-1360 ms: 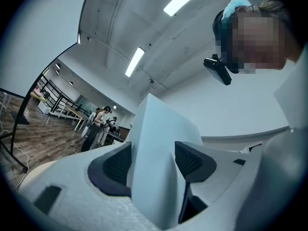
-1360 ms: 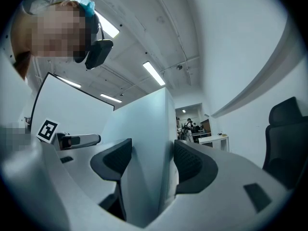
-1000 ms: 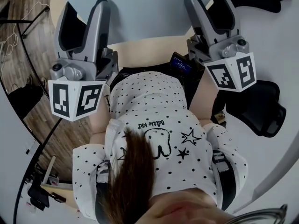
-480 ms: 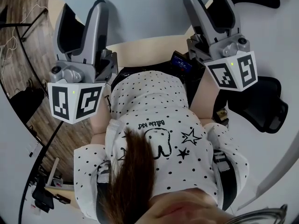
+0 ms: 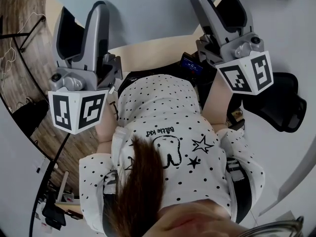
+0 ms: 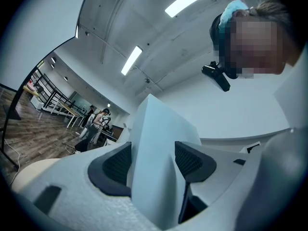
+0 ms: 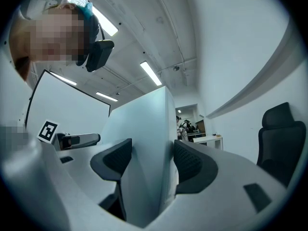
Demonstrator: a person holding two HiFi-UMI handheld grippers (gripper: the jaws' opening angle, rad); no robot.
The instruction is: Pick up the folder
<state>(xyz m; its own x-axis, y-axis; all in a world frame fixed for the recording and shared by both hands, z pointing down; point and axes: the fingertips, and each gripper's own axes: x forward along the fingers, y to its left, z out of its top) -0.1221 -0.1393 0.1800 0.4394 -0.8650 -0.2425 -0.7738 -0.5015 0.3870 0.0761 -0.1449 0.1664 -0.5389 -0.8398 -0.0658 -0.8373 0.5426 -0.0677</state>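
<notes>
Folder: the pale blue-grey folder (image 5: 148, 9) is up in the air in front of you, at the top of the head view, spanning the gap between your two grippers.
Left gripper: your left gripper (image 5: 81, 23) has its jaws closed onto the folder's left part. In the left gripper view the sheet (image 6: 154, 153) stands on edge between the two dark pads (image 6: 115, 165), which sit against its faces.
Right gripper: your right gripper (image 5: 222, 6) is clamped the same way on the folder's right part. In the right gripper view the folder (image 7: 144, 143) fills the narrow gap between the ribbed pads (image 7: 190, 165).
Jaw opening: both are almost closed, held apart only by the thickness of the folder.
Marker cubes: the left cube (image 5: 76, 110) and the right cube (image 5: 245, 73) face the head camera, just above your dotted white shirt (image 5: 168, 132).
Surroundings: a black chair (image 5: 281, 102) stands to your right, well apart from the folder. There is wooden floor (image 5: 24, 14) to your left.
Background: strip lights (image 6: 131, 60) run along the ceiling, and people (image 6: 98, 121) stand far off in the room, too small to tell more.
</notes>
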